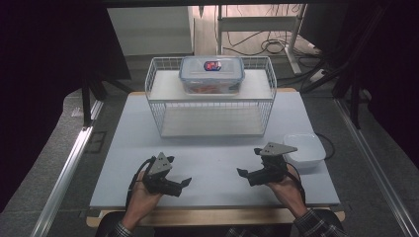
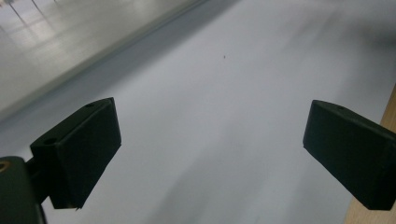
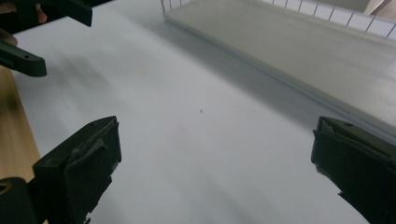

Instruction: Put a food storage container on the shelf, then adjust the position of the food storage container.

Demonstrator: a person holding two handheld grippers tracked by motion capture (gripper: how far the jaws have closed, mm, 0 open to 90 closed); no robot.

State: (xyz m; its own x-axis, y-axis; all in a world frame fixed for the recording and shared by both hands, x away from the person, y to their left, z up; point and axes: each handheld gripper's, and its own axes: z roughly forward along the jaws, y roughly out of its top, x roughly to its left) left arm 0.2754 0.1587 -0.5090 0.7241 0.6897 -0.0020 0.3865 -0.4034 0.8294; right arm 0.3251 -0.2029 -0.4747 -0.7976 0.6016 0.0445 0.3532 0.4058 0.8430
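Nothing's really started, I'd say: both the left gripper (image 1: 184,184) and right gripper (image 1: 245,165) sit wide open and empty, near side of the wire rack (image 1: 212,116). The lidded container (image 1: 211,75) waits on the rack's top shelf; white bowl (image 1: 305,150) off to its right.

Table (image 1: 212,163): left gripper (image 1: 179,178) at 7 o'clock, right gripper (image 1: 250,162) at 5, jaws apart; rack (image 1: 212,106) at 12 bearing lidded box (image 1: 212,74); tub (image 1: 305,149) at 4.

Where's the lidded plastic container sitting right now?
In the high view, the lidded plastic container sits on the top shelf of the white wire rack, at the table's far middle, well beyond both grippers.
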